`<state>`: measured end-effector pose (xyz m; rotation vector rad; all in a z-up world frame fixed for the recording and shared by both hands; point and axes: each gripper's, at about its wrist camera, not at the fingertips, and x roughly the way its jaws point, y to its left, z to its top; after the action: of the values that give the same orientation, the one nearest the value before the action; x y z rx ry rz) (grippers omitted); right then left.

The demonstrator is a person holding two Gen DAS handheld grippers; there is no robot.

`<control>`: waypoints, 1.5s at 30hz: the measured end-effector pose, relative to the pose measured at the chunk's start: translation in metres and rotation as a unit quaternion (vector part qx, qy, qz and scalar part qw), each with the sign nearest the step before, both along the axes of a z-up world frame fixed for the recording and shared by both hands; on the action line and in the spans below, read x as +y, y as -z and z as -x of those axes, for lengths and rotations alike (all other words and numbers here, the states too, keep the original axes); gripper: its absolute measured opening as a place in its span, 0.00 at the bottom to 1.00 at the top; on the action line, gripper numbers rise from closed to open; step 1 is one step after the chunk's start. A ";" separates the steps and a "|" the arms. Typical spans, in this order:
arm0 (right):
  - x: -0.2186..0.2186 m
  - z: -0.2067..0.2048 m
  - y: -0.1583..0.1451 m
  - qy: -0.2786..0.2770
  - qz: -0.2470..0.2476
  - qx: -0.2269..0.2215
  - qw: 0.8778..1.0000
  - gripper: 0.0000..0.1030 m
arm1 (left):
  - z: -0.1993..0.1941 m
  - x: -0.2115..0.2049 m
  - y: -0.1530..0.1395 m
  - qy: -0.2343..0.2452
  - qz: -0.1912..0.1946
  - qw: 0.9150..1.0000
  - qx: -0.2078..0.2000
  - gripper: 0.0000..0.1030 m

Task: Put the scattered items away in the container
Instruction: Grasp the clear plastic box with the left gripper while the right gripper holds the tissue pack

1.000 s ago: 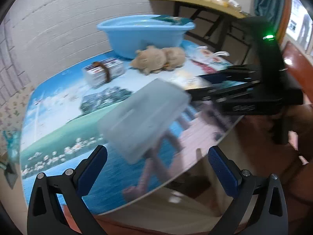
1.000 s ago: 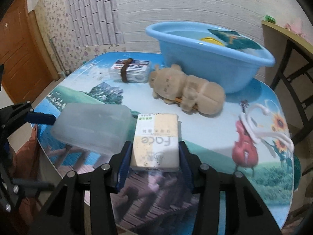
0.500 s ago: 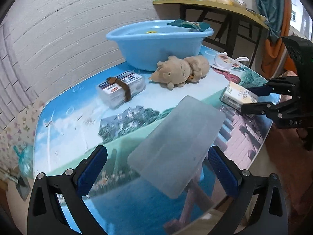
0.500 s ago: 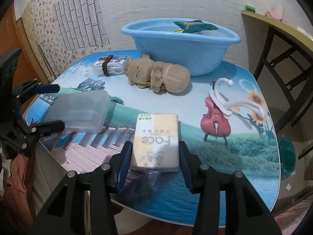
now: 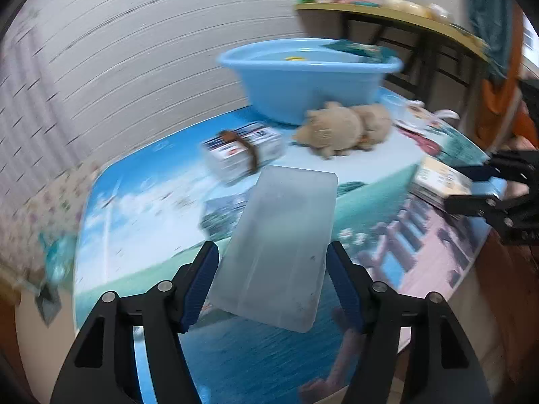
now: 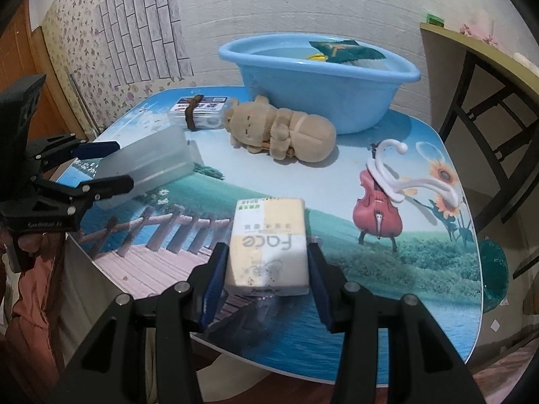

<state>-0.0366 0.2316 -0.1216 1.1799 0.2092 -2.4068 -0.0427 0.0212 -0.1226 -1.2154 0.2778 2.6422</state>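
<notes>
My left gripper [image 5: 273, 282] is shut on a frosted clear plastic box [image 5: 279, 242] and holds it above the picture-printed table; it also shows in the right wrist view [image 6: 148, 165]. My right gripper [image 6: 266, 269] is shut on a yellow-and-white tissue pack [image 6: 267, 239], seen too in the left wrist view [image 5: 438, 181]. A blue basin [image 6: 320, 77] stands at the back of the table with a green packet [image 6: 347, 52] in it. A tan plush toy [image 6: 279, 131], a banded card box [image 6: 198, 112] and a white hook [image 6: 397, 178] lie on the table.
The table's front edge [image 6: 235, 346] is close below my right gripper. A dark-legged side table [image 6: 478, 77] stands at the right. A brick-pattern wall [image 6: 303, 3] runs behind the basin. A wooden door [image 6: 20, 64] is at the left.
My left gripper has closed in from open onto the frosted box, which was lying free between its fingers. My right gripper keeps the tissue pack and has drawn back and up.
</notes>
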 end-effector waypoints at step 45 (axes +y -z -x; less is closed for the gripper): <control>-0.014 -0.001 0.010 0.008 -0.020 0.008 1.000 0.75 | -0.004 -0.010 0.022 -0.083 -0.043 0.994 -0.055 0.97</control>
<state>-0.0360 0.2174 -0.1320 1.1847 0.2546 -2.4372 -0.0389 0.0113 -0.1445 -1.4058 0.0456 2.6796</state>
